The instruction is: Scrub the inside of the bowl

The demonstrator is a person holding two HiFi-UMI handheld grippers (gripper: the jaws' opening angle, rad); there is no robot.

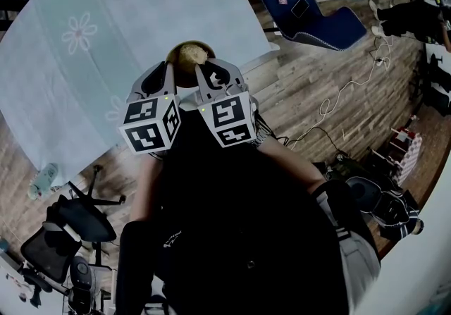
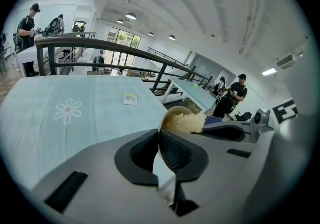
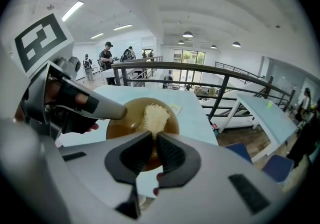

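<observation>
Right gripper view: right gripper (image 3: 154,137) clenched on pale scrubber (image 3: 155,115) inside brown bowl (image 3: 122,123); left gripper (image 2: 160,135) pinching bowl rim (bowl over light-blue table (image 1: 84,81) edge).

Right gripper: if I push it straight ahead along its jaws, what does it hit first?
Most likely the bowl, on its inner wall. The right gripper is shut on the scrub pad, which sits inside the bowl and looks to be touching it, though depth is unclear.

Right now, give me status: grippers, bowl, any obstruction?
Left gripper jaws shut on the bowl rim. Right gripper jaws shut on the scrub pad, pad inside the bowl. Small card on the table, well apart from it.
</observation>
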